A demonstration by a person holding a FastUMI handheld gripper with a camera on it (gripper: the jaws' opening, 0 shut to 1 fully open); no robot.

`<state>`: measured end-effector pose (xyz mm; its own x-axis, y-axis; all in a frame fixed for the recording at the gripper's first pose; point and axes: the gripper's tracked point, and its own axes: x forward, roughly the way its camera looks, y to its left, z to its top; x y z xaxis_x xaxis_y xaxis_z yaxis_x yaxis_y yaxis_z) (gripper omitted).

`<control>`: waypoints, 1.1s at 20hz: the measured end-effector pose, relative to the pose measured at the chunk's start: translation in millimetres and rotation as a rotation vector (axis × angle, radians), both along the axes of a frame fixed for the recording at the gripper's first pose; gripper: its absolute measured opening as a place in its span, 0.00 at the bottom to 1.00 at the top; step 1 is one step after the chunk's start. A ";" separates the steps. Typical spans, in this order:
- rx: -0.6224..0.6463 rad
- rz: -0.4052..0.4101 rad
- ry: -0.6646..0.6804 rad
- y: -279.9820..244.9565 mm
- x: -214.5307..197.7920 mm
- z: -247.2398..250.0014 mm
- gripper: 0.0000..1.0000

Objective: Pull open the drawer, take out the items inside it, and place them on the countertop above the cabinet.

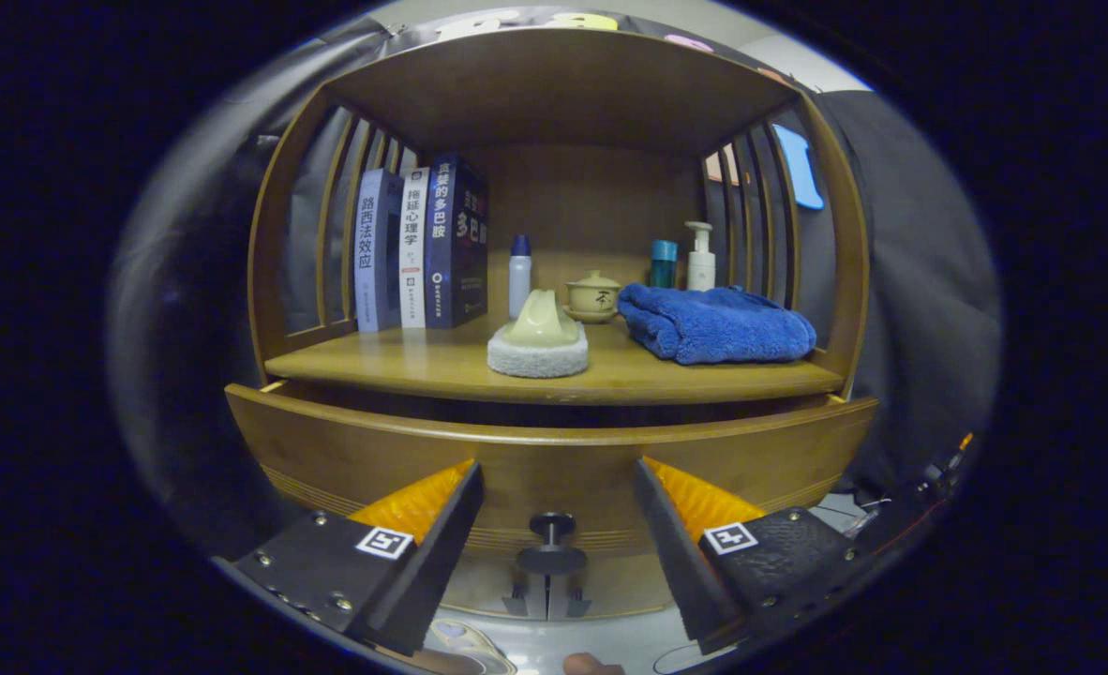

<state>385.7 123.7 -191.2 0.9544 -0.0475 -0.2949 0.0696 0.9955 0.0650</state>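
A wooden cabinet has a drawer (376,445) whose curved front stands pulled out a little from under the countertop (441,364). A dark round knob (551,542) sits low on the drawer front. My gripper (559,469) is open, its fingers (456,506) spread to either side of the knob and not touching it. The drawer's inside is hidden behind its front. On the countertop lies a scrub pad with a pale green handle (539,339), just beyond the fingers.
On the countertop stand three books (418,248) at the left, a small bottle (519,275), a lidded cup (593,296), a folded blue towel (715,324), a teal cup (664,263) and a pump bottle (700,255). Slatted sides and a top board enclose the shelf.
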 end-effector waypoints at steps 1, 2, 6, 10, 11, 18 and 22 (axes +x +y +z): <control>0.000 -0.001 0.000 0.4 1.7 -0.9 0.97; 0.000 -0.002 -0.001 0.5 3.9 -0.8 0.97; -0.004 -0.003 -0.004 1.4 10.0 -1.5 0.97; -0.004 -0.005 -0.007 2.0 15.3 0.4 0.97; -0.004 -0.006 -0.006 2.8 16.6 -0.3 0.97; -0.014 -0.008 -0.005 3.3 24.5 -0.7 0.97; -0.013 -0.009 -0.003 3.8 27.6 -1.5 0.97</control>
